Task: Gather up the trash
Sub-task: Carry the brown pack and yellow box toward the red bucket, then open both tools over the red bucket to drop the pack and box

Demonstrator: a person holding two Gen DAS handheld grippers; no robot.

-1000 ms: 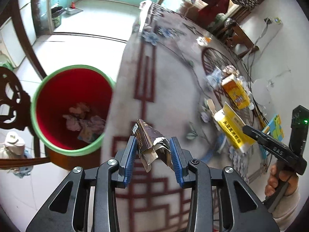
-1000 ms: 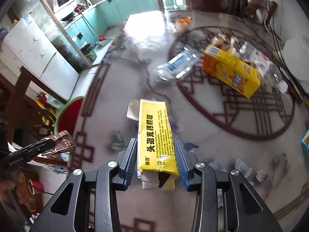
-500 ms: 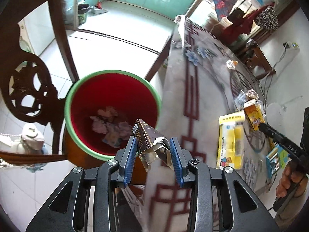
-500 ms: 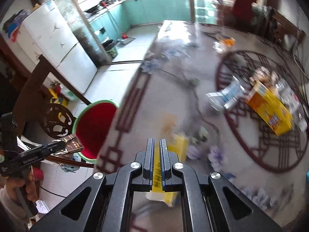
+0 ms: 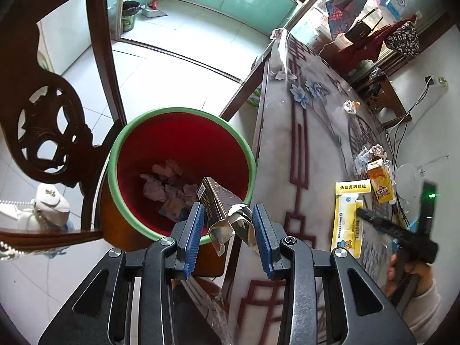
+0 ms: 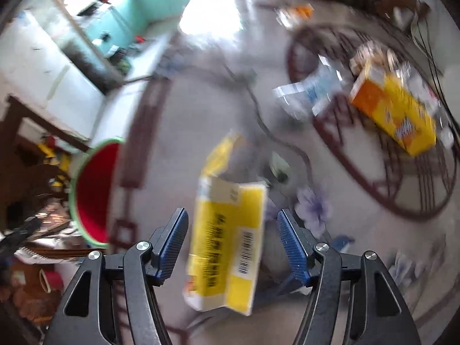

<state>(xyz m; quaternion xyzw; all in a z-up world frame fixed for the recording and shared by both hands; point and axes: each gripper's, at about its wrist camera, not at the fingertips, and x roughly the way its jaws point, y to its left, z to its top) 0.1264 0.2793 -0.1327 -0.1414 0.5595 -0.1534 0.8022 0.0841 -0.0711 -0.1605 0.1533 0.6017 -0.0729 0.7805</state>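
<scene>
My left gripper (image 5: 227,227) is shut on a crumpled dark cigarette pack (image 5: 222,210) and holds it over the near rim of a red bin with a green rim (image 5: 184,172) that has paper scraps inside. My right gripper (image 6: 232,238) is open, its jaws wide apart on either side of a yellow wrapper (image 6: 227,238) that looks loose between them; the view is blurred. The yellow wrapper (image 5: 348,215) also shows on the table in the left wrist view, with the right gripper (image 5: 382,224) over it. The bin (image 6: 95,189) shows left in the right wrist view.
A patterned table (image 5: 304,143) stands right of the bin. An orange-yellow carton (image 6: 394,118) and clear plastic wrappers (image 6: 310,95) lie further on the table. A dark carved wooden chair (image 5: 57,120) stands left of the bin.
My left gripper has moved with the pack from over the table to over the bin. My right gripper shut on the yellow wrapper, lifted, and has now opened.
</scene>
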